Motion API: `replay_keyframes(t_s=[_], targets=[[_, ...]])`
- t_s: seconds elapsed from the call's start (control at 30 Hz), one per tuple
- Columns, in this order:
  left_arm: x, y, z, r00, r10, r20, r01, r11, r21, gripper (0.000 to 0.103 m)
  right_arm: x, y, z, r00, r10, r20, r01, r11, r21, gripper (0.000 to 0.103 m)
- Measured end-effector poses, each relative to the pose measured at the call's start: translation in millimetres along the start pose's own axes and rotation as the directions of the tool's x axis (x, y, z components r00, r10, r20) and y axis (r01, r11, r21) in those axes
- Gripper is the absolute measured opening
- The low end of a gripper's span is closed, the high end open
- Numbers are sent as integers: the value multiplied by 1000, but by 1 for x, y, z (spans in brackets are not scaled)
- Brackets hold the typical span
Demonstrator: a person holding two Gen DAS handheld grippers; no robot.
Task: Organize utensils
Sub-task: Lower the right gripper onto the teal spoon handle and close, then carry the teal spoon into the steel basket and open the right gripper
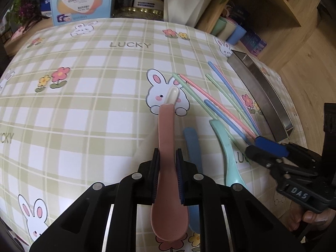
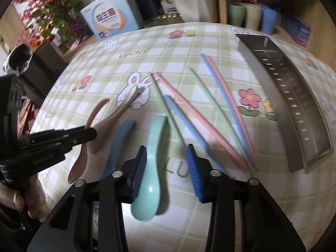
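Observation:
My left gripper [image 1: 168, 157] is shut on the handle of a pink spoon [image 1: 167, 168] and holds it just above the checked tablecloth; the pink spoon also shows in the right wrist view [image 2: 80, 159]. My right gripper [image 2: 167, 161] is open over a mint-green spoon [image 2: 151, 159], its left pad [image 2: 139, 172] against the spoon. A blue spoon [image 2: 117, 145] and a cream spoon [image 2: 117, 113] lie to the left. Several pink, blue and green chopsticks [image 2: 199, 113] lie fanned to the right. A long metal tray [image 2: 294, 105] sits at the right table edge.
Behind the table stand a blue box [image 1: 82, 0], a white planter [image 1: 184, 4], flowers [image 2: 52, 14] and coloured cups [image 2: 250, 14]. The table [image 1: 84, 105] drops off to a wooden floor [image 1: 304, 52] on the right.

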State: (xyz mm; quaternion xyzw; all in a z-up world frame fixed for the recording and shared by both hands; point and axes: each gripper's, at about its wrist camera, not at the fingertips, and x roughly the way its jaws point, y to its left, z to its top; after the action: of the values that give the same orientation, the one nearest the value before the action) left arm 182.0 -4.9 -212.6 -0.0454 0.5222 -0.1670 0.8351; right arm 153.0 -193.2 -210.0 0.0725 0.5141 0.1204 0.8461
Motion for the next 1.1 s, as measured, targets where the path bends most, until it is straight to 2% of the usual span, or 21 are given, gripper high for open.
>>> replay_keyframes(t_s=[0.07, 0.3, 0.47, 0.67, 0.73, 1.1], targets=[[-4, 2, 0, 1000, 9, 13, -9, 1000, -4, 15, 6, 6, 1, 1000, 6, -10, -6, 1000, -14, 30], [-10, 13, 1, 998, 41, 43, -39, 999, -34, 15, 29, 15, 2, 997, -43, -62, 41, 999, -35, 28], [-14, 20, -2, 997, 51, 49, -48, 997, -56, 15, 32, 17, 4, 995, -81, -56, 78, 996, -47, 27], [-16, 19, -4, 997, 54, 56, -50, 997, -55, 15, 35, 22, 1, 993, -96, -66, 92, 994, -57, 22], [-16, 18, -5, 997, 51, 56, -49, 997, -52, 15, 35, 20, 0, 993, -96, -66, 93, 994, -51, 18], [-15, 15, -7, 998, 41, 50, -39, 998, -44, 15, 34, 16, -3, 995, -71, -70, 69, 997, -32, 15]])
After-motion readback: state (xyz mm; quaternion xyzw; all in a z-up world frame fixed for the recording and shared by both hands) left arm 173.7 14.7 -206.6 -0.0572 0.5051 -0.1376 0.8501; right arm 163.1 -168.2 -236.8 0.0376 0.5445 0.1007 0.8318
